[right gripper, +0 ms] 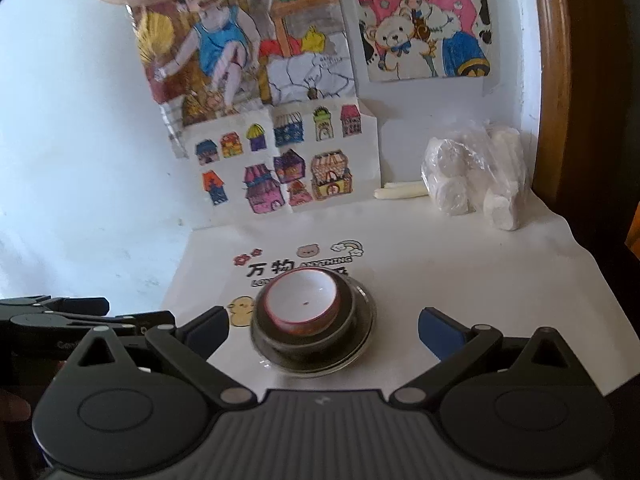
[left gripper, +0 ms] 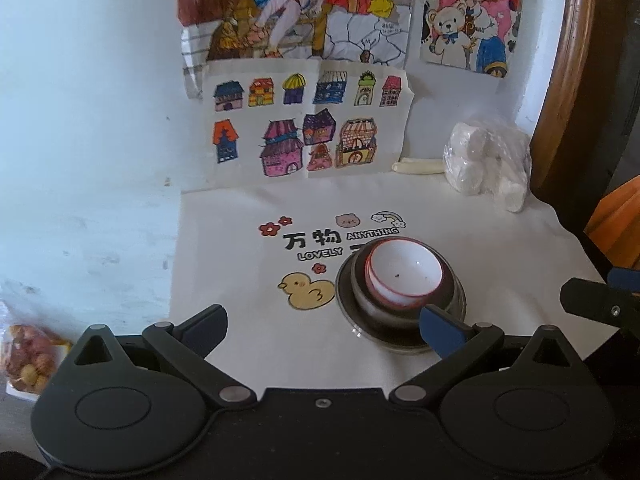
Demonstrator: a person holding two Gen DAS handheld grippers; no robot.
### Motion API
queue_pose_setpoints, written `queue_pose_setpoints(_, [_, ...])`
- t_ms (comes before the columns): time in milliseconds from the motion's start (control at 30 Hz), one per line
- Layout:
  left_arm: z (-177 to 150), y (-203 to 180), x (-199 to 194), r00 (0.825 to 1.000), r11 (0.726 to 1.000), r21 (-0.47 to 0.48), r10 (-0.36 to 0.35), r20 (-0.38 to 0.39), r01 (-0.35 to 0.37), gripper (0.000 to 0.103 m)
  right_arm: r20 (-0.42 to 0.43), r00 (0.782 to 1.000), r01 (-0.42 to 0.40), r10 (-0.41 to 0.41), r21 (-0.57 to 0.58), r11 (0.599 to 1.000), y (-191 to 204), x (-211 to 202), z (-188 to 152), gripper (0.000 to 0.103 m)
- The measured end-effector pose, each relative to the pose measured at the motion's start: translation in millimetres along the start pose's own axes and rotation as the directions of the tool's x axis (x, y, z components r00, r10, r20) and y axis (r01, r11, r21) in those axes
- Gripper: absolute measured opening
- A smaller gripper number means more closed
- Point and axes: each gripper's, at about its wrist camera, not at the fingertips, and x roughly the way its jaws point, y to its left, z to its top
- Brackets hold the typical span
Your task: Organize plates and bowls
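Both tongs, left (left gripper: 324, 330) and right (right gripper: 324, 330), gape empty near the stacked bowls (right gripper: 306, 312) beside the duck print (right gripper: 240, 310); a nudge could topple them.

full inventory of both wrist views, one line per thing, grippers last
white bowl: 1, white with red rim, top of stack, mid-cloth
dark bowl: 1, dark, under the white bowl
glass plate: 1, clear, bottom of stack
tablecloth: 1, white, printed duck and text
drawings: several, coloured, on back wall
plastic bag: 1, clear, white rolls inside, back right
snack pack: 1, red and yellow, far left
left gripper: 1, black, blue pads, jaws open
right gripper: 1, black, blue pads, jaws open
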Motion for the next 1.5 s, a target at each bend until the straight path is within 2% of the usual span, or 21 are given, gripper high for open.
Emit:
queue_pose_setpoints(133, [-13.0,4.9,-21.3,1.0,0.999,-0.042,0.008,0.016,-0.007,0.102,0.007,1.0,0.018,-0.018,-0.01,1.0,8.3,-22.0,-11.6,0.103])
queue_pose_setpoints(267, [-21.3,10.4,-28.1,1.0,0.998,-0.065,-0.013,0.011,0.014,0.102,0.022,0.999,0.036,-0.035,-0.016,0.999,14.4,-36.8,-19.1,0.103])
queue_pose_setpoints(400, [-29.2,13.4,-35.0,0.999,0.999,-0.034,-0.042,0.026,0.043,0.102,0.028,0.998,0.053,-0.053,-0.004,0.999,24.3,-41.3,-26.0,0.103])
queue_pose_setpoints(533, [-33.1,23.9,-44.4,0.996,0.996,0.036,-0.088,0.024,0.087,0.102,0.007,0.998,0.062,-0.062,0.047,0.997,38.7,-39.7,-32.0,0.103])
queue_pose_setpoints(633, [-38.0,35.2,-53.0,0.995,0.993,0.074,-0.097,0.039,0.094,0.102,0.025,0.995,0.091,-0.093,0.062,0.994,52.9,-42.6,-40.5,0.103])
queue_pose_setpoints(733, [-46.3,54.1,-61.4,0.994,0.993,0.067,-0.103,0.043,0.1,0.102,0.02,0.995,0.096,-0.097,0.068,0.993,67.0,-46.2,-51.1,0.103])
queue_pose_setpoints(933, [-53.0,77.0,-68.3,0.99,0.99,0.056,-0.131,0.053,0.128,0.102,0.068,0.988,0.139,-0.141,0.025,0.99,90.4,-56.1,-56.9,0.103])
queue_pose_setpoints(1100, [-55.0,80.9,-74.2,0.986,0.988,0.071,-0.144,0.081,0.139,0.102,0.063,0.984,0.166,-0.167,0.009,0.986,100.5,-61.3,-63.1,0.103])
queue_pose_setpoints(1500, [-64.2,81.6,-81.6,0.982,0.983,0.078,-0.173,0.073,0.168,0.102,0.06,0.977,0.201,-0.203,0.041,0.979,99.9,-74.4,-72.3,0.103])
